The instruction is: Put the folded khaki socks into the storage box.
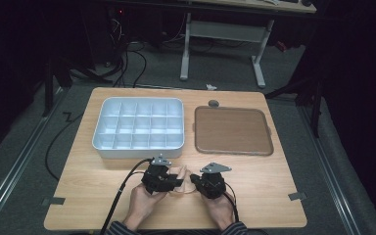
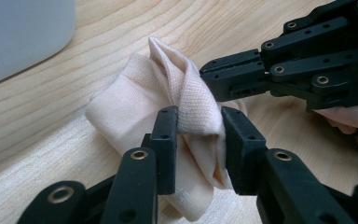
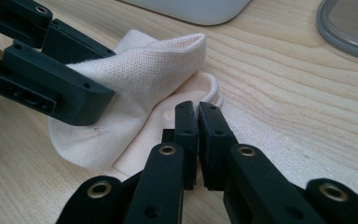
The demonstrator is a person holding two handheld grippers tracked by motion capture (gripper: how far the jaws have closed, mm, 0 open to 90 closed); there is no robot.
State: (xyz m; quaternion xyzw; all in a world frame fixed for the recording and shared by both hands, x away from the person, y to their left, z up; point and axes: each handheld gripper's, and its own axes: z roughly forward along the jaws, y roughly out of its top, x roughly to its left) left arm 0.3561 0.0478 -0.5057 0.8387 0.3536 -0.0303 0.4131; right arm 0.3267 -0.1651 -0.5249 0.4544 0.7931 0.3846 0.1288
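A pale peach sock (image 1: 181, 179) lies crumpled on the wooden table near its front edge, between my two grippers. In the left gripper view a raised fold of the sock (image 2: 193, 100) stands between the jaws of my left gripper (image 2: 199, 126); the fabric looks puffy and loose, brushing the pads rather than squeezed flat. My right gripper (image 3: 198, 109) has its jaws together, tips at the sock's lower edge (image 3: 205, 91), with no fabric visible between them. It reaches in from the right (image 2: 212, 79), tips against the far side of the fold. A hand holds each gripper (image 1: 175, 180) (image 1: 195, 179).
A white box with several compartments (image 1: 138, 128) stands behind the grippers to the left. A brown tray (image 1: 232, 130) lies to its right, with a small grey round piece (image 1: 213, 103) behind it. Bare wood (image 1: 274, 196) spreads to either side.
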